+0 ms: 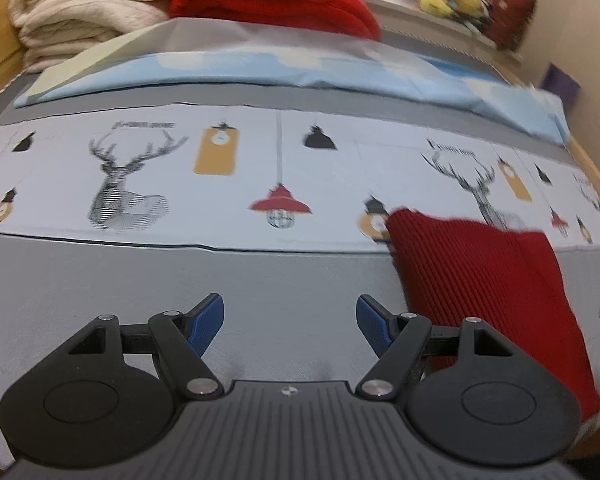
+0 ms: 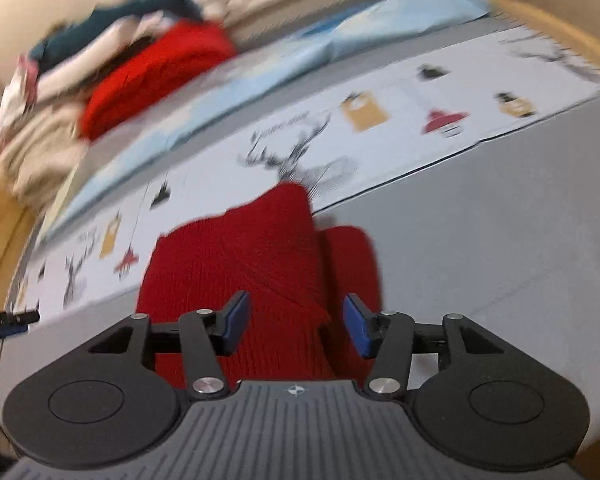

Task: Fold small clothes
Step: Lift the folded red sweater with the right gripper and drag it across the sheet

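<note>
Left wrist view: smooth grey bed cover (image 1: 100, 280) with printed deer-and-lamp band | ribbed red knit garment (image 2: 260, 256) lies folded, flat on cover | left gripper (image 1: 290, 320) fingers apart, empty | right gripper (image 2: 296, 322) fingers apart over garment

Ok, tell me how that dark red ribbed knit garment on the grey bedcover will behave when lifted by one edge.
The dark red ribbed knit garment already lies in soft folds, so it will probably droop. Its ribbed texture should grip the blue pads rather than slip. Pushed, it likely bunches.
</note>
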### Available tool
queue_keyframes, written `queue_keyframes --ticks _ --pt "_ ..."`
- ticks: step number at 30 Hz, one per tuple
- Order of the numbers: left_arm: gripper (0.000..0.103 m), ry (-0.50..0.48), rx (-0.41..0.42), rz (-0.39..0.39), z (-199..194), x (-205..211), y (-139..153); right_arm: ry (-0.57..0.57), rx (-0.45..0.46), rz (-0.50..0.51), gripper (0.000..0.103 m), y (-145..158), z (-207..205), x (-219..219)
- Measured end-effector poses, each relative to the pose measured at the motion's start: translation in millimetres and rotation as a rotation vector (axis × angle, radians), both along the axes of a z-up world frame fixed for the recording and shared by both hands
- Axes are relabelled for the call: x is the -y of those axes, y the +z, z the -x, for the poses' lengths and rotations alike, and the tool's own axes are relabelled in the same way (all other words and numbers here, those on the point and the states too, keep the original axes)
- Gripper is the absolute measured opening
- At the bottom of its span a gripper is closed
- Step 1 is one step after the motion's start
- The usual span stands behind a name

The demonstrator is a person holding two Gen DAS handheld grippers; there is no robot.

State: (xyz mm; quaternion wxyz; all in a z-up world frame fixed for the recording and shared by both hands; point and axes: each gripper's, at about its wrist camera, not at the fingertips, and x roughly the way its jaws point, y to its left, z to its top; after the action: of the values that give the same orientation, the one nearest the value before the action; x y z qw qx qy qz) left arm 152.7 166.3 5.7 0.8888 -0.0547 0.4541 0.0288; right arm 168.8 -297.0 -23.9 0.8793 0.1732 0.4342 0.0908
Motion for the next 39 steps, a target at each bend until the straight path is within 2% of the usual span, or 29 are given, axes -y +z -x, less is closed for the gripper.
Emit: queue_keyframes --ticks 4,7,8,10,11,12,14,16,17,18,20,22,24,27,31,32,33,35,37,38,39 --pt "0.078 -0.080 -0.020 0.000 0 19 -7 0.019 -0.063 -0.009 0.054 -33 -31 -3" --pt "0.078 -0.167 -0.043 0.058 -3 37 -13 -0.001 -0.158 -0.084 0.053 -56 -36 -11" --pt "0.078 -0.202 -0.053 0.086 -4 45 -15 -0.011 -0.145 -0.085 0.053 -54 -36 -14" --pt "0.078 -0.264 -0.061 0.113 -5 63 -18 0.016 -0.112 -0.061 0.041 -49 -38 -20" --pt "0.078 -0.293 -0.060 0.117 -5 73 -20 0.018 -0.095 -0.052 0.031 -46 -37 -21" --pt "0.078 -0.320 -0.061 0.120 -6 83 -22 0.018 -0.071 -0.069 0.025 -42 -36 -20" --pt "0.078 -0.364 -0.058 0.135 -7 102 -25 0.042 0.028 -0.161 0.020 -28 -29 -14" --pt "0.078 -0.407 -0.055 0.150 -8 120 -29 0.134 0.183 -0.281 0.019 -4 -15 -10" --pt "0.078 -0.427 -0.058 0.152 -9 127 -31 0.169 0.214 -0.285 0.019 0 -11 -10" --pt "0.078 -0.442 -0.072 0.145 -11 134 -36 0.175 0.190 -0.229 0.019 -3 -10 -13" --pt "0.078 -0.465 -0.121 0.117 -13 146 -49 0.141 0.044 -0.040 0.019 -27 -16 -18" --pt "0.078 -0.519 -0.195 0.082 -11 157 -65 0.099 -0.067 0.061 0.015 -46 -20 -16" --pt "0.080 -0.581 -0.265 0.033 -5 168 -81 0.084 -0.070 0.028 0.014 -46 -20 -7" --pt "0.083 -0.627 -0.279 -0.036 3 177 -95 0.082 -0.055 0.034 0.013 -42 -15 2" --pt "0.084 -0.630 -0.298 -0.035 6 176 -107 0.141 -0.065 -0.108 0.017 -38 -7 11" --pt "0.084 -0.634 -0.306 -0.036 7 176 -110 0.156 -0.072 -0.117 0.025 -38 -5 11" --pt "0.084 -0.638 -0.311 -0.039 9 175 -113 0.172 -0.078 -0.106 0.039 -38 -4 10" --pt "0.084 -0.636 -0.317 -0.033 8 172 -113 0.211 -0.107 -0.071 0.052 -43 -3 6" --pt "0.084 -0.626 -0.317 -0.025 6 170 -112 0.265 -0.149 -0.045 0.051 -49 1 1" --pt "0.084 -0.623 -0.316 -0.025 6 170 -112 0.294 -0.166 -0.028 0.048 -52 3 -2" --pt "0.085 -0.623 -0.312 -0.030 6 170 -111 0.326 -0.170 -0.002 0.036 -53 5 -7"
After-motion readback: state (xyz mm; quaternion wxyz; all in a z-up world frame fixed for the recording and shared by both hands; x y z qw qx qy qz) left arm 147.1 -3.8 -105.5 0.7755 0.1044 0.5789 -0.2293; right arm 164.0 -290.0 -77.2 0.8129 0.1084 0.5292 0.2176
